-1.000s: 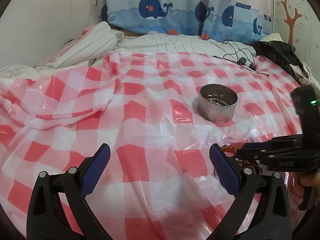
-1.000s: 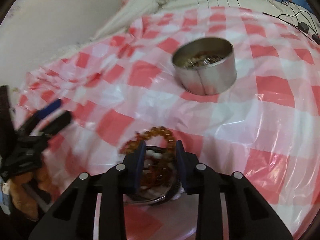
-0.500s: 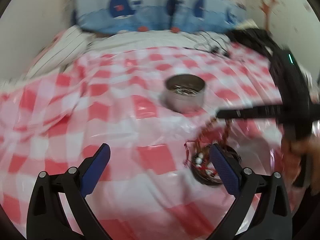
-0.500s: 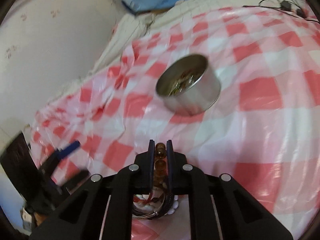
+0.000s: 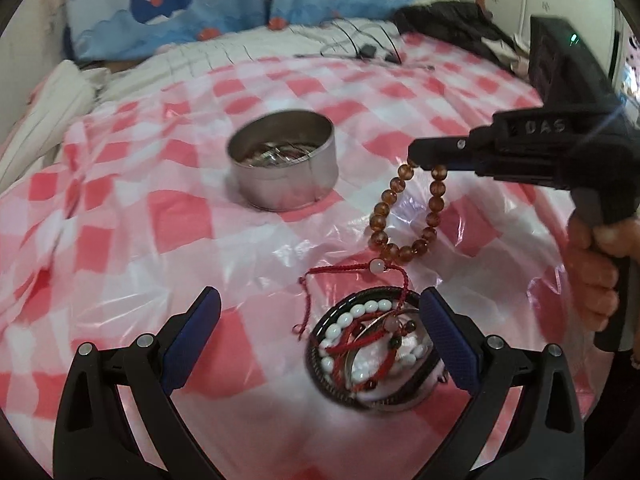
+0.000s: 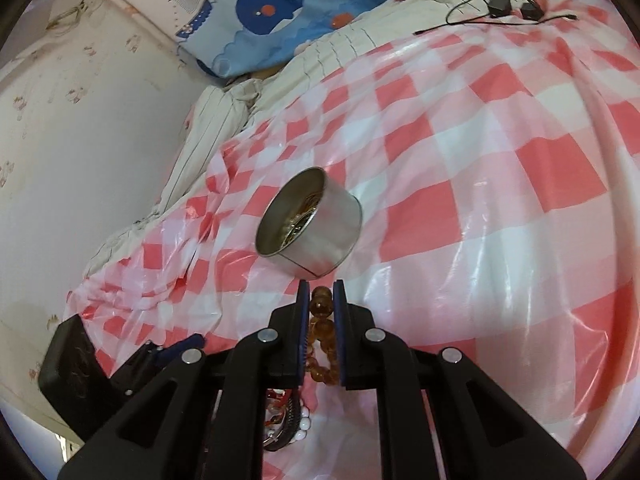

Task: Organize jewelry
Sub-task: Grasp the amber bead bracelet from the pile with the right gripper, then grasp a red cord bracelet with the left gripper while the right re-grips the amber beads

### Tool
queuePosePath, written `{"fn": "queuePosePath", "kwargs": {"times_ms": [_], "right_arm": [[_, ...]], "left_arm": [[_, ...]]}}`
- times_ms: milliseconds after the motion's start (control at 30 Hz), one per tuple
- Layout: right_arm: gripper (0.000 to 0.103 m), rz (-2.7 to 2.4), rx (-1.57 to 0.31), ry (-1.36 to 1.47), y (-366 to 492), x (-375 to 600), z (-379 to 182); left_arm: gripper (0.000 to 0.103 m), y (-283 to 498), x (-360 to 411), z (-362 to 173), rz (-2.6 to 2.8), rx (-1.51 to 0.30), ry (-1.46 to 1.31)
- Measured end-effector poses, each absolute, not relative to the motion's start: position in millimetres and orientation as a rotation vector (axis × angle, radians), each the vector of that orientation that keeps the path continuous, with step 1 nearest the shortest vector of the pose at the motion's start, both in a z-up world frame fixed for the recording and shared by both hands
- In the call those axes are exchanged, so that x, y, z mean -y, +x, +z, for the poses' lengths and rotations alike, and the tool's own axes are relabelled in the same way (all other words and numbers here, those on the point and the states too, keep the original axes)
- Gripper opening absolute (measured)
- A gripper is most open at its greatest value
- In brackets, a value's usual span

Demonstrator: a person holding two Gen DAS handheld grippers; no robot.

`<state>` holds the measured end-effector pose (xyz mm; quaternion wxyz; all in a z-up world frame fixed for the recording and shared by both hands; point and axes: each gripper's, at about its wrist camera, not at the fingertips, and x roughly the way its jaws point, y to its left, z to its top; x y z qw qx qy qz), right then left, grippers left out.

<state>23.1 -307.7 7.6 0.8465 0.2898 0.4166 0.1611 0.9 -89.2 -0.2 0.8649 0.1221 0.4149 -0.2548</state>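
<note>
My right gripper is shut on an amber bead bracelet, which hangs in the air from its fingertips; it also shows in the right wrist view. A red cord with a pale bead trails below the bracelet, down toward a pile of jewelry with white beads, red cords and dark bangles. A round metal tin holding jewelry stands beyond, also in the right wrist view. My left gripper is open and empty, with the pile just inside its right finger.
A red-and-white checked plastic sheet covers the bed. A whale-print pillow and striped bedding lie at the back. Black cables and chargers lie at the far edge. Dark clothing lies at the back right.
My right gripper closed on the amber bracelet and lifted it off the pile toward the tin. My left gripper swung right, so the pile is now between its fingers.
</note>
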Motion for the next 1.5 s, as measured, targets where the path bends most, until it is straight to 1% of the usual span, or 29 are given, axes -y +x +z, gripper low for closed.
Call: {"fn": "queuePosePath", "kwargs": {"times_ms": [333, 367, 433, 500, 533, 567, 600, 633, 667, 733, 767, 800, 833, 867, 900, 1067, 1167, 1200, 1233, 1267, 1333, 1400, 1433, 1500], "right_arm": [[0.013, 0.32, -0.893, 0.629, 25.7, 310.8, 1.0], [0.013, 0.321, -0.894, 0.628, 26.0, 310.6, 0.4], [0.013, 0.323, -0.898, 0.626, 26.0, 309.8, -0.7], [0.013, 0.323, -0.91, 0.622, 26.2, 307.9, -2.3], [0.013, 0.322, -0.915, 0.622, 25.5, 307.7, -3.3], [0.018, 0.319, -0.921, 0.624, 25.2, 308.1, -4.6], [0.022, 0.312, -0.925, 0.624, 24.8, 309.0, -5.2], [0.03, 0.308, -0.93, 0.623, 24.3, 309.4, -5.2], [0.033, 0.3, -0.934, 0.613, 23.7, 309.7, -4.8], [0.036, 0.297, -0.946, 0.587, 22.8, 307.7, -4.0], [0.04, 0.299, -0.954, 0.565, 21.6, 304.9, -3.9], [0.041, 0.3, -0.969, 0.534, 20.7, 300.4, -4.4], [0.046, 0.303, -0.986, 0.503, 20.4, 295.5, -5.8], [0.054, 0.304, -1.008, 0.454, 20.3, 287.7, -7.7], [0.056, 0.298, -1.018, 0.406, 19.5, 280.3, -9.0], [0.065, 0.279, -1.021, 0.221, 14.2, 254.9, -10.5], [0.065, 0.249, -1.022, 0.102, 12.8, 240.3, -15.9], [0.065, 0.244, -1.017, 0.071, 12.5, 237.0, -16.2], [0.056, 0.248, -1.013, 0.059, 12.1, 236.2, -16.0], [0.037, 0.25, -1.013, 0.061, 11.7, 236.7, -15.8], [0.027, 0.263, -1.007, 0.112, 11.9, 244.5, -14.6], [0.02, 0.261, -0.989, 0.163, 12.1, 253.8, -10.5], [0.014, 0.261, -0.982, 0.177, 12.8, 256.1, -8.2], [0.012, 0.27, -0.962, 0.227, 12.5, 263.7, -2.8]], "left_arm": [[0.095, 24.5, 117.6, -20.8, -0.579, -0.994, 0.285], [0.093, 24.3, 116.2, -22.1, -0.58, -0.996, 0.271], [0.078, 24.9, 111.0, -21.2, -0.584, -0.99, 0.226], [0.052, 25.3, 107.5, -19.8, -0.589, -0.989, 0.193], [0.043, 24.6, 105.7, -18.7, -0.595, -0.985, 0.184], [0.033, 23.6, 105.5, -18.1, -0.595, -0.981, 0.184], [0.031, 21.8, 103.9, -16.2, -0.588, -0.971, 0.184], [0.019, 21.1, 102.6, -14.4, -0.588, -0.965, 0.177], [0.014, 20.3, 98.3, -11.1, -0.584, -0.959, 0.158], [0.009, 18.6, 87.9, -4.0, -0.583, -0.945, 0.115], [0.004, 18.8, 83.5, -1.4, -0.58, -0.939, 0.096], [0.004, 19.0, 77.4, 2.2, -0.577, -0.933, 0.071], [0.004, 18.2, 72.1, 5.8, -0.576, -0.926, 0.051], [0.004, 17.1, 66.3, 10.3, -0.572, -0.916, 0.036], [0.004, 15.7, 61.8, 14.0, -0.568, -0.908, 0.028], [0.004, 14.1, 45.6, 23.9, -0.551, -0.884, 0.002], [0.003, 14.6, 44.7, 29.0, -0.559, -0.871, -0.015], [0.004, 13.9, 44.7, 30.0, -0.56, -0.867, -0.015], [0.004, 13.1, 45.5, 30.9, -0.557, -0.865, -0.015], [0.004, 12.9, 45.4, 31.8, -0.555, -0.863, -0.018], [0.004, 13.1, 44.7, 31.6, -0.553, -0.863, -0.023], [0.004, 13.9, 44.0, 30.8, -0.552, -0.863, -0.024], [0.004, 14.0, 43.8, 30.8, -0.553, -0.863, -0.024], [0.004, 14.1, 43.8, 30.7, -0.555, -0.861, -0.021]]}}
